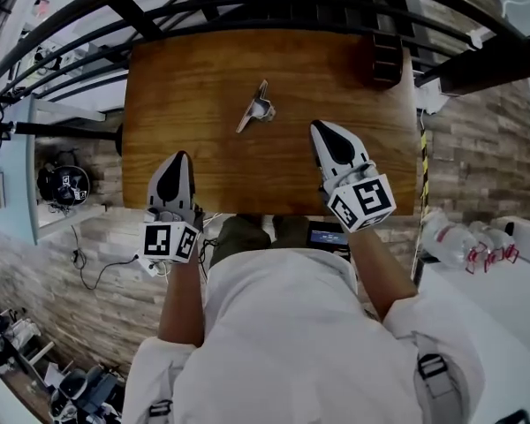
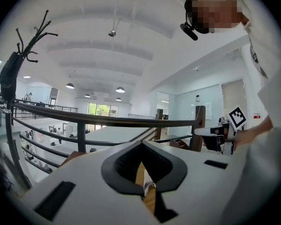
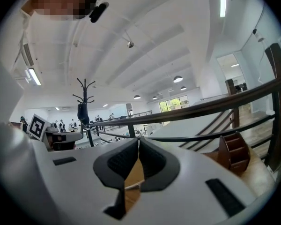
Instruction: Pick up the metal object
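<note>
Light: bright, even, from ceiling lamps (image 2: 120, 89) and windows (image 2: 99, 109), blown out at 9 o'clock in left gripper view | Shadows: soft, short beside metal object (image 1: 258, 106) on table (image 1: 203, 157) | Distortion: strong fisheye, railing (image 2: 107, 120) bows, corners black in both gripper views | Focus: sharp far off, near white foreground soft

Wood table (image 1: 203, 104) w/ small dark wooden rack (image 1: 386, 56) at its far right corner. Black metal railing (image 1: 247, 7) just beyond. Floor (image 1: 477, 148): wood-look planks. White beamed ceiling (image 3: 154, 32), round pendant lamps (image 2: 120, 90), bright windows (image 2: 99, 109) far back. Black coat stand (image 2: 10, 78) by railing. White bench (image 1: 512, 325) at right.
</note>
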A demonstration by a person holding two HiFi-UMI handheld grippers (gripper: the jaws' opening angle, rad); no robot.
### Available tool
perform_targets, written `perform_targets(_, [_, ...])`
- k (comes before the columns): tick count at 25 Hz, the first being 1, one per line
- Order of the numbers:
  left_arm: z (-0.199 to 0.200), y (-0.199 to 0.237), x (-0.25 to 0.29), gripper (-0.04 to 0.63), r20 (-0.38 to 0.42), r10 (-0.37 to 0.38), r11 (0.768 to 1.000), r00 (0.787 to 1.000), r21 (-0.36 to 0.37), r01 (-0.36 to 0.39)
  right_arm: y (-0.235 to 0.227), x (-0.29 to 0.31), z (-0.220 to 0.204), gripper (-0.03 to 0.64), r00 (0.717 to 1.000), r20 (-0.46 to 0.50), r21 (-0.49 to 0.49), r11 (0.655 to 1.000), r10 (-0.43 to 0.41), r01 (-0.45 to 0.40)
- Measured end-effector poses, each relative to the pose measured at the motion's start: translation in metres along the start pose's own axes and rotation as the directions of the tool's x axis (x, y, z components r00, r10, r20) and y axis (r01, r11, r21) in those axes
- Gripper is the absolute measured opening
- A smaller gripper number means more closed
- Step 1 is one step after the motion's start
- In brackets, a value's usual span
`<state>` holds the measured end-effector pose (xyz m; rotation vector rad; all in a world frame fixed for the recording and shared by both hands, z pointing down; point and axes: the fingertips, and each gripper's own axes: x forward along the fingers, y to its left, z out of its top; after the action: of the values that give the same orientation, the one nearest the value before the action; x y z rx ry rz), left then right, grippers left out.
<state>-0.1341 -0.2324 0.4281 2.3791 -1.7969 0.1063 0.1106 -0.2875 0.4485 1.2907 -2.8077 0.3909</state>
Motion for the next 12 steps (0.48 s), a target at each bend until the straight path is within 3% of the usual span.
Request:
perform_targets(7, [-0.017, 0.048, 0.013, 0.010, -0.014, 0.004, 1.000, 1.000, -0.026, -0.005, 0.015, 0.039, -0.022, 0.026, 0.996, -0.085, 0.033, 0.999, 0.022, -0.020])
perform_targets(12, [-0.024, 0.079, 0.028, 0.010, 0.000, -0.062, 0.997, 0.998, -0.053, 0.062, 0.023, 0.066, -0.031, 0.028, 0.987, -0.159, 0.089, 0.996, 0.017, -0.003])
